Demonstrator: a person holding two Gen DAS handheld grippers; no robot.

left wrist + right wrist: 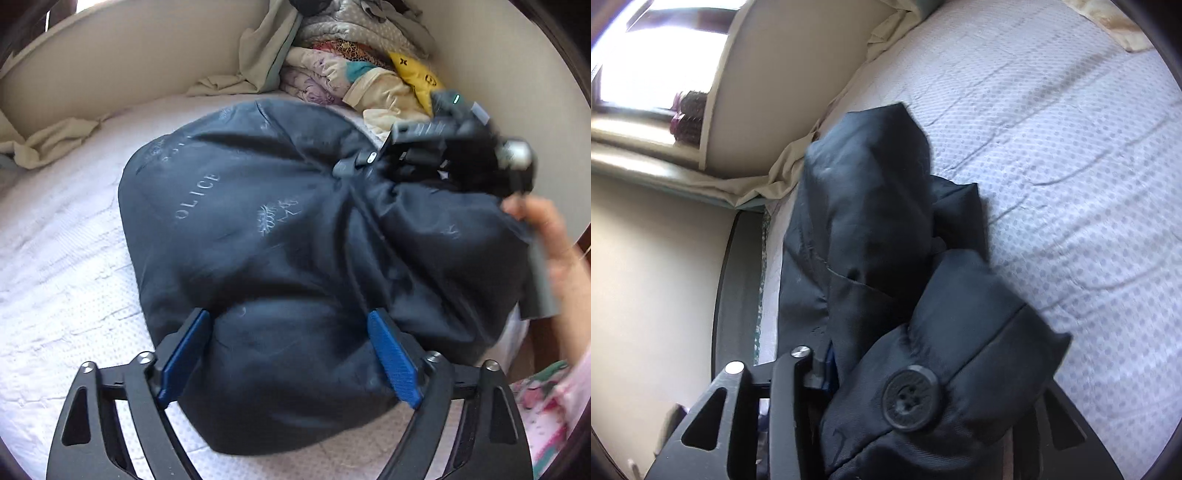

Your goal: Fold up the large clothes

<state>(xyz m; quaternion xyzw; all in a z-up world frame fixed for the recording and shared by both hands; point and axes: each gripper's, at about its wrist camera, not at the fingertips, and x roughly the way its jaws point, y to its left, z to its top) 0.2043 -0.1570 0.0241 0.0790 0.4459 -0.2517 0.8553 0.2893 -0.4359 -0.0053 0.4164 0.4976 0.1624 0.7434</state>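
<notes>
A dark navy padded jacket [266,229] with pale lettering lies bunched on the white quilted bed [62,258]. My left gripper [288,332] is open, its blue pads [184,354] spread on either side of the jacket's near bulge. My right gripper [354,166] shows in the left wrist view at the jacket's far right, pinching a gathered fold. In the right wrist view the jacket [871,221] fills the jaws, a cuff with a large dark button [910,398] covers the fingers, and my right gripper [905,391] is shut on the fabric.
A pile of folded clothes and blankets [351,62] sits against the beige wall at the head of the bed. A beige sheet [48,144] is crumpled along the far edge. The bed's dark frame edge [731,295] and a window [653,62] show on the left.
</notes>
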